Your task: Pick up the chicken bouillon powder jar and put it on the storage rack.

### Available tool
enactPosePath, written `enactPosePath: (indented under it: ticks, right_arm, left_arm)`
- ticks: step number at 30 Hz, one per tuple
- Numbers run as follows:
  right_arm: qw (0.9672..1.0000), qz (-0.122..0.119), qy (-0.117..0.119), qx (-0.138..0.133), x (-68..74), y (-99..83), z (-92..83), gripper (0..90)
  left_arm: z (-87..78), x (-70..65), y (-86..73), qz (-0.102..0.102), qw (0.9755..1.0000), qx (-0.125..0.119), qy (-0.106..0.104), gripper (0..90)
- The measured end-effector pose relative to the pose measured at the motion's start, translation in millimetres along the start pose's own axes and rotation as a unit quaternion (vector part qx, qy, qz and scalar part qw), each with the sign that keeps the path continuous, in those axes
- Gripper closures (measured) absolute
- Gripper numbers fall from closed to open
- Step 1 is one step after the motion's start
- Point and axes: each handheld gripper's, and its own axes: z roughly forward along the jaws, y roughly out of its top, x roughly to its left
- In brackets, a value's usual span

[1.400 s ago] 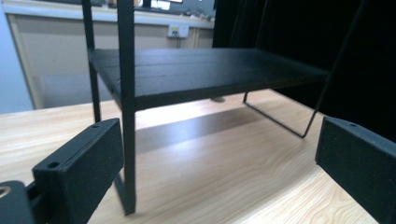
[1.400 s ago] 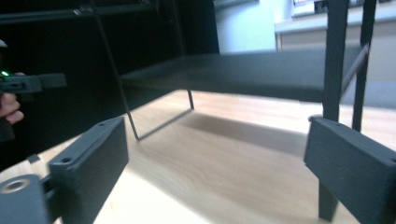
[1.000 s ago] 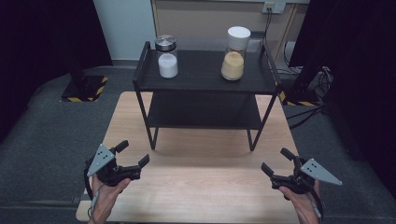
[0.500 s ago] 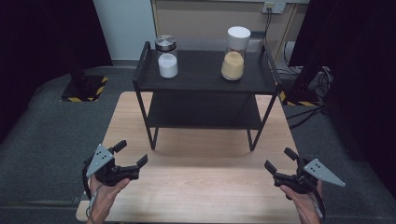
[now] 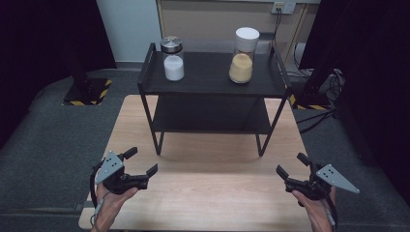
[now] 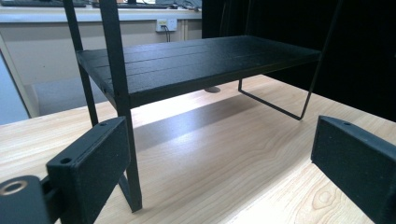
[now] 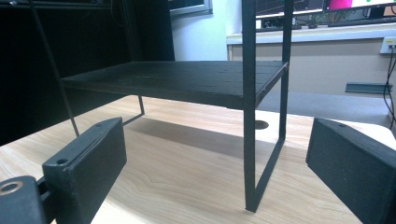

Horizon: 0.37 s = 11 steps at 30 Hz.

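Nearest the camera, the person's 2 hands hold the tools low over the front of the desk (image 5: 208, 183). The left gripper (image 5: 143, 163) sits near the front left corner with its jaws spread wide and nothing between them; the left gripper view shows bare wood between the 2 black pads. The right gripper (image 5: 293, 165) sits near the front right corner, its jaws likewise wide apart and empty, as the right gripper view confirms. Both point forward toward the rack, and neither touches anything.

Beyond them stands a black 2-level rack (image 5: 212, 116) on the middle of the desk, well apart from both tools. Its lower shelf (image 6: 196, 60) looks bare in both gripper views, with only the frame legs close by.

Farthest back, on the top shelf, stand 2 jars: a glass jar with a metal lid (image 5: 172, 59) at the left, holding something white, and a jar with a white lid (image 5: 242, 55) at the right, holding a tan powder or grain; at this distance I cannot tell which. Both stand upright and well apart.

My reading is that the work has hardly begun: no jar is held or approached yet, so the reaching, gripping and moving are all left to do.
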Motion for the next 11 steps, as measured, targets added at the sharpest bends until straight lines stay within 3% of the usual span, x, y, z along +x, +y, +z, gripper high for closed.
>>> enactPosePath:
  ticks: [11]
  right_arm:
    - [0.9999, 0.004, 0.012, 0.005, -1.4, 0.5, 3.2, 5.4]
  left_arm:
    - [1.0, 2.3, 0.5, -0.01, 0.9999, 0.005, -0.004, 3.3]
